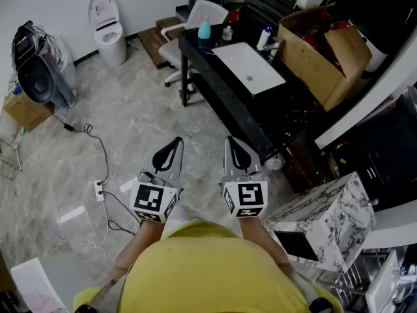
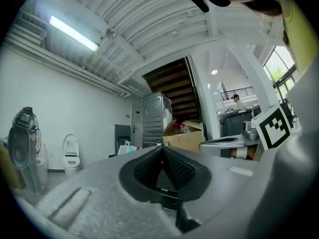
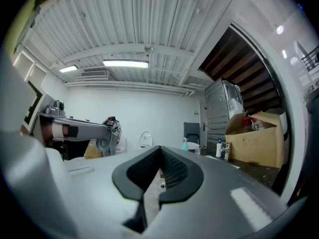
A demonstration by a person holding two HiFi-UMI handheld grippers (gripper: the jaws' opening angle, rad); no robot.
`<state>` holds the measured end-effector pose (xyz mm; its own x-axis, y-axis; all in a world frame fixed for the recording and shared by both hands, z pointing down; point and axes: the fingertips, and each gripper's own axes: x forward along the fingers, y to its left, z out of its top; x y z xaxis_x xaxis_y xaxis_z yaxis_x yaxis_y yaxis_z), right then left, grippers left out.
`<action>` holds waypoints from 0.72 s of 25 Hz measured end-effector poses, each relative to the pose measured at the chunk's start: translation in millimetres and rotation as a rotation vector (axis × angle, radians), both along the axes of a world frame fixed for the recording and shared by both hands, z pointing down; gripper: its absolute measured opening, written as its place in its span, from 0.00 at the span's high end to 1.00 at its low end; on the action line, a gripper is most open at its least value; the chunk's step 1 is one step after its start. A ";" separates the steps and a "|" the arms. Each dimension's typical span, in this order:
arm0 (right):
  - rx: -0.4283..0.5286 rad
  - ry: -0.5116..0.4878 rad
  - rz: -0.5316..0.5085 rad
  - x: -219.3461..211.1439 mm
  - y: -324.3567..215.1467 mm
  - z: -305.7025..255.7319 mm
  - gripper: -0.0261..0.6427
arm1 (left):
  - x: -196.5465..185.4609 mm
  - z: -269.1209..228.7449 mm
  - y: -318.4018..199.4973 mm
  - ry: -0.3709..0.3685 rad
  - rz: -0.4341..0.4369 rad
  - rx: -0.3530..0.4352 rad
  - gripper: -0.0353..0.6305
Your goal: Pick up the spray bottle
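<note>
Spray bottle (image 1: 204, 28) far off, just beyond the sink's (image 1: 249, 67) far left corner. Left gripper (image 1: 174, 141) and right gripper (image 1: 231, 141) closed tight, holding nothing. Best to step toward the sink, spread one gripper wide, then clasp the body squarely.

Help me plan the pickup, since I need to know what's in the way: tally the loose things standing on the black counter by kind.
spray bottle: 1
white bottle with blue cap: 1
small container: 1
cardboard box: 1
Total: 4
</note>
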<state>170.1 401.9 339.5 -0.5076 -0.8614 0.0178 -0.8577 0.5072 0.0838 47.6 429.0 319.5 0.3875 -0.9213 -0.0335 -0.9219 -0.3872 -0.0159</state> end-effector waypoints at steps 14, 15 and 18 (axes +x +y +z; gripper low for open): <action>-0.017 -0.023 -0.002 -29.4 -96.1 20.0 0.84 | -24.6 24.9 -97.5 0.038 0.032 -0.026 0.94; -0.021 -0.022 0.000 -33.9 -109.9 21.4 0.83 | -28.4 26.3 -110.9 0.039 0.037 -0.030 0.95; -0.028 -0.017 0.003 -51.4 -153.8 24.3 0.81 | -44.9 28.3 -155.7 0.034 0.043 -0.029 0.94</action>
<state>118.7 248.0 363.8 -0.5053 -0.8623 0.0330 -0.8606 0.5063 0.0550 2.7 273.2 347.7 0.4261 -0.9044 -0.0209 -0.9041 -0.4265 0.0266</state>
